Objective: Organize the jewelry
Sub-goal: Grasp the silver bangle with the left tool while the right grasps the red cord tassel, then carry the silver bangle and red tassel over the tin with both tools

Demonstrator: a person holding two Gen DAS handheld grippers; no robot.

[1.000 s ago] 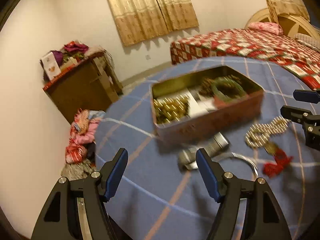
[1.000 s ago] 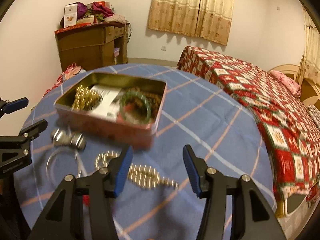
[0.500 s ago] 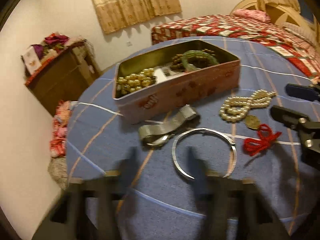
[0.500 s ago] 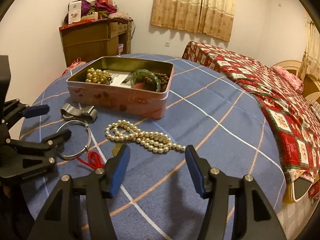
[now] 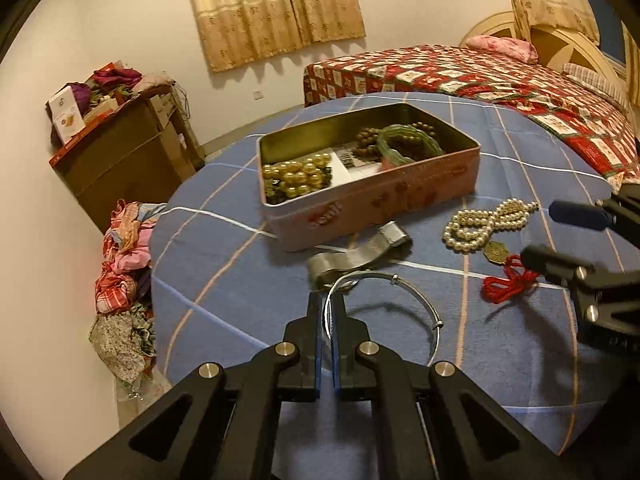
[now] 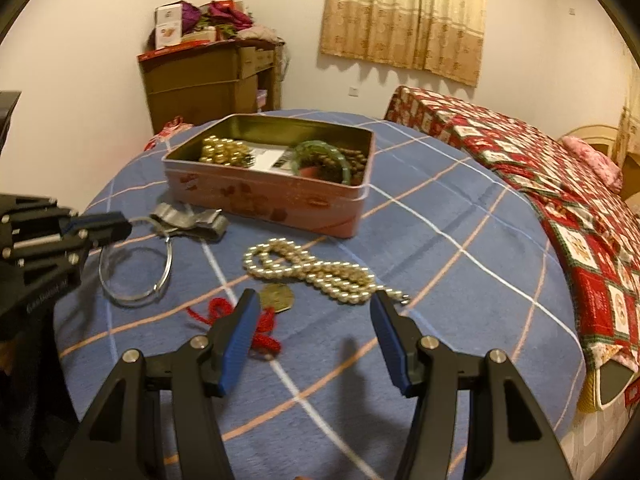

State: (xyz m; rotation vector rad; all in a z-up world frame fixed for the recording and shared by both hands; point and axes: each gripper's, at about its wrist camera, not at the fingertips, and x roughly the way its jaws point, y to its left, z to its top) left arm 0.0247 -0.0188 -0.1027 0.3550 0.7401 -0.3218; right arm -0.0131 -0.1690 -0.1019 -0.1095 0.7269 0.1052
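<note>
Bedroom; round worktop (image 5: pixel 224 264) under blue checked cloth. Left claw (image 5: pixel 328 312): clamped on the thin silver wire bangle (image 5: pixel 400 280), at its near rim. Right claw (image 6: pixel 312 320): apart, empty; white pearl necklace (image 6: pixel 312 268) just ahead. Pink rectangular tin (image 5: pixel 400 196) beyond. Risk: slim wire slipping or twisting from the pads on lifting.

One pink rectangular metal tin (image 5: pixel 372 200). Inside it: one cluster of gold beads (image 5: pixel 296 178), one green glass bangle (image 5: pixel 408 146), one brown wooden bead string (image 5: pixel 366 140).
Outside it: one thin silver wire bangle (image 5: pixel 400 300), one grey metal watch band (image 5: pixel 356 254), one pearl necklace (image 6: pixel 312 270), one brass coin charm on red cord (image 6: pixel 276 297).
Two grippers.
</note>
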